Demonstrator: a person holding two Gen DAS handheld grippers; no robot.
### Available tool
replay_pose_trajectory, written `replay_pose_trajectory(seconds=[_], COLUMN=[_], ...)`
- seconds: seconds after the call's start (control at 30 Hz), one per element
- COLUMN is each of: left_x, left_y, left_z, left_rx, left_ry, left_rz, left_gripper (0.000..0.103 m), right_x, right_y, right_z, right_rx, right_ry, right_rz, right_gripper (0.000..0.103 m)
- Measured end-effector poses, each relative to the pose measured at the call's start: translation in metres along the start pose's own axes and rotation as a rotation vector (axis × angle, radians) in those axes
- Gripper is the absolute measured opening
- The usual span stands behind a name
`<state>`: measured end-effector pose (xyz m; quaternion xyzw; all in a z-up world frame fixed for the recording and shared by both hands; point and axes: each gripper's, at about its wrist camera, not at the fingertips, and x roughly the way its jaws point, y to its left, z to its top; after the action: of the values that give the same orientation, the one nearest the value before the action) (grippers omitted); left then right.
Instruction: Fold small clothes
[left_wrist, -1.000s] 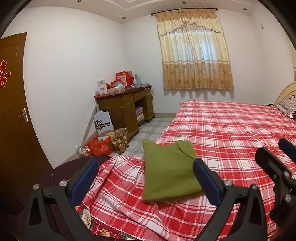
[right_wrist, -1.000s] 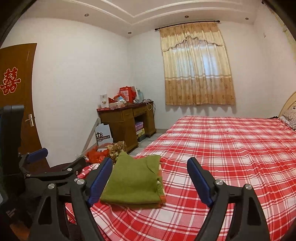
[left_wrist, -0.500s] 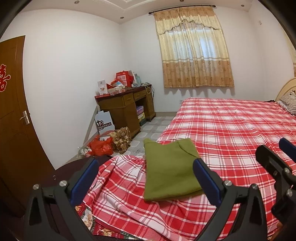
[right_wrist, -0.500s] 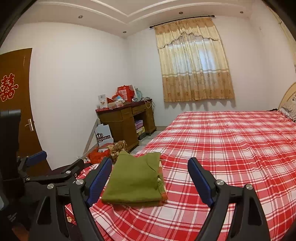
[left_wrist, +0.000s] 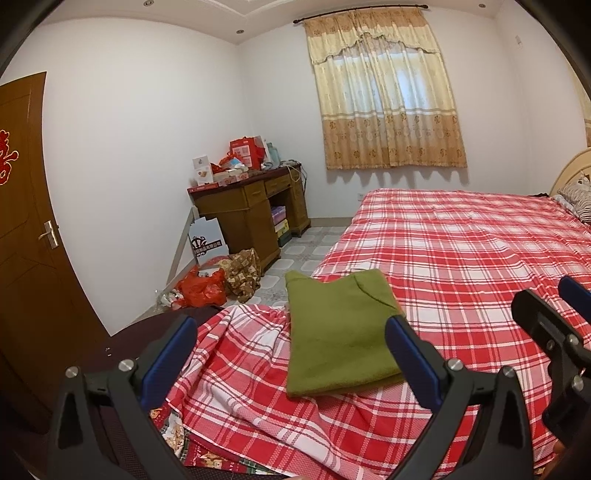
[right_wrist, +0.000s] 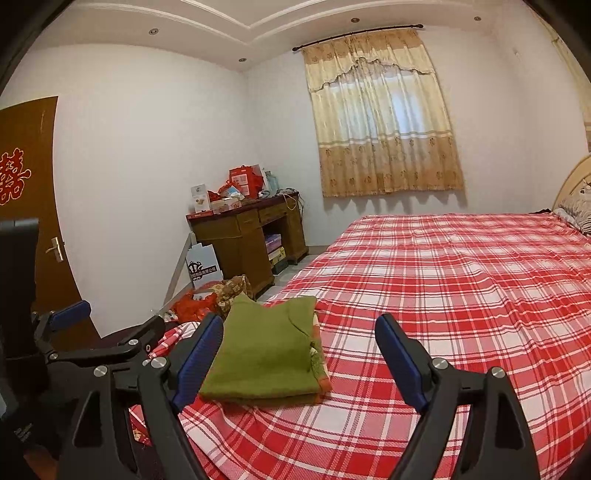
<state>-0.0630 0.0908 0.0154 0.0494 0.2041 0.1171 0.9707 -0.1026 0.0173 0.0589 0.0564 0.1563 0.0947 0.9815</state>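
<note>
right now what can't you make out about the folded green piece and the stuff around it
- Green garment: folded, so its type and the layers underneath are hidden in both views; the left gripper covers its near right corner in the left wrist view.
- Patterned cloth under it: only an edge peeks out in the right wrist view.
- Desk clutter: too small to identify.
- Pillow: cut off by the frame edge.

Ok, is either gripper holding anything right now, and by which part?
Nothing is held. The left gripper and the right gripper are both open, apart from the folded green garment lying on the bed.
</note>
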Motion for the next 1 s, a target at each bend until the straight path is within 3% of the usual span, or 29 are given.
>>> replay_pose_trajectory(seconds=[0.87,1.0], left_x=[0.014,0.022], left_y=[-0.002,0.002], left_z=[-0.001,-0.003], left_rx=[-0.005,-0.032], left_ry=[0.041,0.087], left_rz=[0.033,-0.026], left_gripper=[0.103,0.103], right_x=[-0.001,0.001], right_y=[-0.004,-0.004], right_z=[-0.004,-0.005], right_rx=[0.01,0.01], right_ry=[0.016,0.024], right_rz=[-0.013,-0.013], right_gripper=[0.086,0.086])
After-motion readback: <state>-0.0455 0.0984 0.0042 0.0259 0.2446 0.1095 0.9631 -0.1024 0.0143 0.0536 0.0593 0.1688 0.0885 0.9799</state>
